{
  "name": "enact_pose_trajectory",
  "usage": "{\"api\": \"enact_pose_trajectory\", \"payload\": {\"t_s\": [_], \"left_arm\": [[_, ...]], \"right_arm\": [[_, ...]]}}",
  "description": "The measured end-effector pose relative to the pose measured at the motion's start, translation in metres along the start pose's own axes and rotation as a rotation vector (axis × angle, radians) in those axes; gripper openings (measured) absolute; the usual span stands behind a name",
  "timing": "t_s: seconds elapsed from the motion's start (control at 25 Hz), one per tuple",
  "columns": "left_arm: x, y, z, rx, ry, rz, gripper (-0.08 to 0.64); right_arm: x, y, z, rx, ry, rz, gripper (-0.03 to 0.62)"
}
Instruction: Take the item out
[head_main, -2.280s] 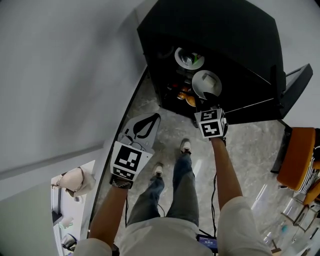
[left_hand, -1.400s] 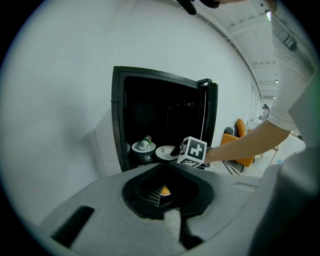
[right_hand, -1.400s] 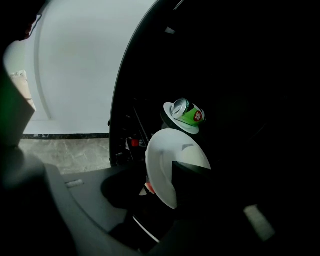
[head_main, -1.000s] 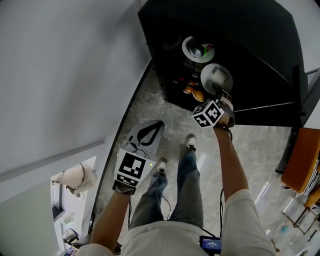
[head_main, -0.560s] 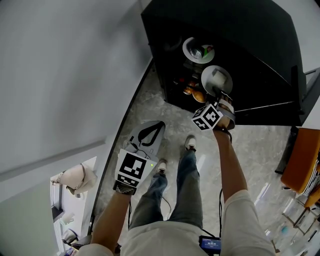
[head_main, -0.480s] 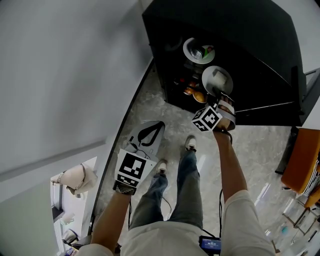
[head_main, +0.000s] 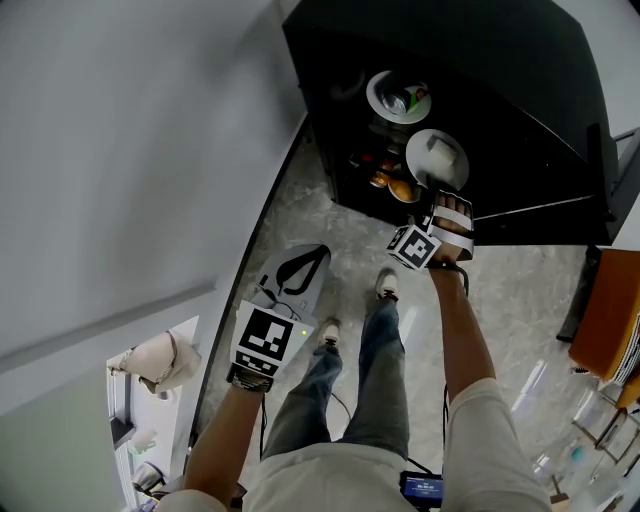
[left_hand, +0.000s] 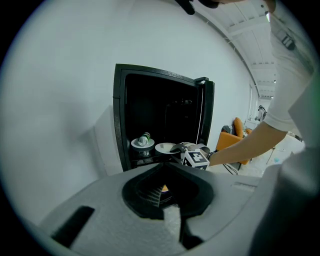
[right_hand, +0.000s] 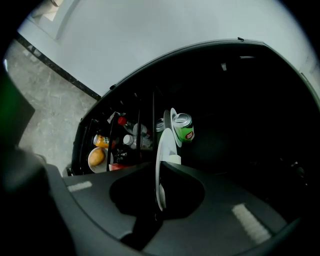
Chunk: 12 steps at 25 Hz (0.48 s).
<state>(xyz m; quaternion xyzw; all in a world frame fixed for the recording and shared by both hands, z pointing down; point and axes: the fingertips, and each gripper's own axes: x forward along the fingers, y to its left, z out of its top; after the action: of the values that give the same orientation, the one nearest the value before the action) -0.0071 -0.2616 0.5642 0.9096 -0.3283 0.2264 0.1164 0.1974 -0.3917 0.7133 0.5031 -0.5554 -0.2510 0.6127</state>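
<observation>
A white plate (head_main: 437, 158) with a small pale piece on it sits on a shelf inside the open black cabinet (head_main: 520, 110). My right gripper (head_main: 432, 194) reaches in to its near rim. In the right gripper view the plate (right_hand: 160, 165) stands edge-on between the jaws, which have just been closing and now pinch its rim; the right gripper (right_hand: 159, 200) is shut on it. My left gripper (head_main: 300, 262) hangs back over the floor, shut with nothing in it, and in its own view the left gripper (left_hand: 172, 222) looks at the plate (left_hand: 165, 148).
A second white plate (head_main: 398, 97) carrying a green can (right_hand: 184, 126) sits behind the first. Lower shelves hold a bowl of orange fruit (right_hand: 97, 157) and bottles (right_hand: 132, 135). The cabinet door (head_main: 610, 190) stands open at right. An orange chair (head_main: 610, 320) is further right.
My right gripper has rolled and shifted slightly down at the plate's near rim, its jaws closing onto the rim. The left gripper has stayed where it was.
</observation>
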Motion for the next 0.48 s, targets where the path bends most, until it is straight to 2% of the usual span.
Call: {"api": "enact_pose_trajectory", "payload": {"t_s": [0.48], "left_arm": [[-0.010, 0.010, 0.003, 0.016, -0.004, 0.009, 0.005]], "right_arm": [[-0.012, -0.017, -0.001, -0.060, 0.003, -0.070, 0.029]]}}
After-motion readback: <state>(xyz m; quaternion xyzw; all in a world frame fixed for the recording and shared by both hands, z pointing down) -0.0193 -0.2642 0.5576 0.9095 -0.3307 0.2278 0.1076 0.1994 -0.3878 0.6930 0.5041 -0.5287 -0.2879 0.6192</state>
